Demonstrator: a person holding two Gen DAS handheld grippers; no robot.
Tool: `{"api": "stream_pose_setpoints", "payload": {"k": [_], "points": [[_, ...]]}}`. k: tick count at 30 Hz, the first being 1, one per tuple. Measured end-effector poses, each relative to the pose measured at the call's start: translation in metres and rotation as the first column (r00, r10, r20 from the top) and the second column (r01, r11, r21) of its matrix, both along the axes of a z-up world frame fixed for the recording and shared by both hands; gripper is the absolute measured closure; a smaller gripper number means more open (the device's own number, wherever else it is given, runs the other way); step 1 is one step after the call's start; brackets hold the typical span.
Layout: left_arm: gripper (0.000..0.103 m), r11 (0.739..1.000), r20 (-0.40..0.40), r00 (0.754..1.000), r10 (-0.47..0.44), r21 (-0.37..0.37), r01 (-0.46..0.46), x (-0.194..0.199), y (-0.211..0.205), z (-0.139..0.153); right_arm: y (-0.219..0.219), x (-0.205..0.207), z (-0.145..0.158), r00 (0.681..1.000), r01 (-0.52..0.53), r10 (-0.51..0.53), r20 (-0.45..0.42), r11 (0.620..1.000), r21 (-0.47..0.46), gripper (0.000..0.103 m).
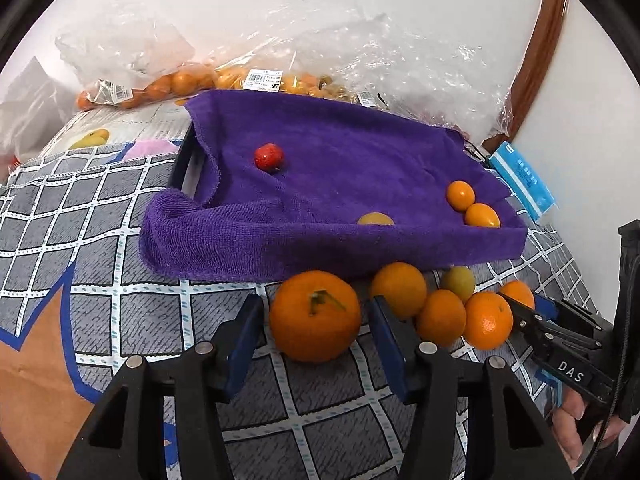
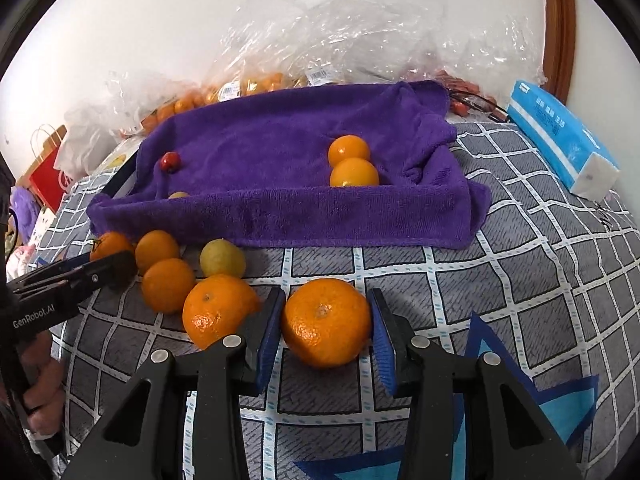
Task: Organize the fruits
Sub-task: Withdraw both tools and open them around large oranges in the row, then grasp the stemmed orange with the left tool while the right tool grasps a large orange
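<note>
A tray lined with a purple towel (image 1: pixel 320 184) (image 2: pixel 280 152) holds two small oranges (image 1: pixel 472 204) (image 2: pixel 352 160), a red fruit (image 1: pixel 269 157) (image 2: pixel 170 161) and a half-hidden yellow fruit (image 1: pixel 375 219). Several oranges and a yellow-green fruit (image 1: pixel 458 282) (image 2: pixel 223 258) lie on the checked cloth in front of it. My left gripper (image 1: pixel 314 316) is open around a big stemmed orange (image 1: pixel 316 316), pads apart from it. My right gripper (image 2: pixel 326 328) has its pads against both sides of another big orange (image 2: pixel 326 322); it also shows at the right of the left wrist view (image 1: pixel 532 312).
Clear plastic bags of oranges (image 1: pixel 168 80) (image 2: pixel 256 80) lie behind the tray against the white wall. A blue tissue pack (image 1: pixel 522 180) (image 2: pixel 560 136) lies to the right. A brown door frame (image 1: pixel 536 40) stands at the far right. Paper bags (image 2: pixel 44 168) stand at the left.
</note>
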State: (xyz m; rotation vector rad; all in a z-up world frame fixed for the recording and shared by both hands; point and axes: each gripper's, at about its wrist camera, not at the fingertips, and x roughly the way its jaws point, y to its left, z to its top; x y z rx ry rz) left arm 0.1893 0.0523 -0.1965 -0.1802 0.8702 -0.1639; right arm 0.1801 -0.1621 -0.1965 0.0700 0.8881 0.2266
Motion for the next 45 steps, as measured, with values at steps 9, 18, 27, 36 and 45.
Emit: {"api": "stream_pose_setpoints", "payload": {"k": [9,18,27,36,45], "points": [[0.052,1.000,-0.002,1.000,-0.004,0.018,0.004,-0.001,-0.003,0.000,0.007,-0.004,0.001,0.999,-0.034,0.034,-0.002,0.998,-0.044,0.047],[0.063,0.996,0.052,0.998,0.026,-0.089,-0.022,-0.011,0.016,0.005,-0.003,-0.008,0.005,0.999,-0.019,0.019,0.029,1.000,0.015,0.063],[0.063,0.997,0.129,0.991,0.038,-0.066,-0.029,-0.021,0.015,0.017,-0.008,-0.015,0.014,0.996,-0.019,0.014,0.083,0.998,0.058,0.063],[0.062,0.998,0.176,0.984,0.030,-0.055,-0.021,-0.028,0.009,0.024,-0.011,-0.021,0.019,0.992,-0.001,-0.008,0.125,0.997,0.073,0.063],[0.063,0.997,0.207,0.977,0.043,-0.074,-0.029,-0.034,0.013,0.031,-0.014,-0.026,0.023,0.988,0.014,-0.026,0.153,0.997,0.082,0.063]]}}
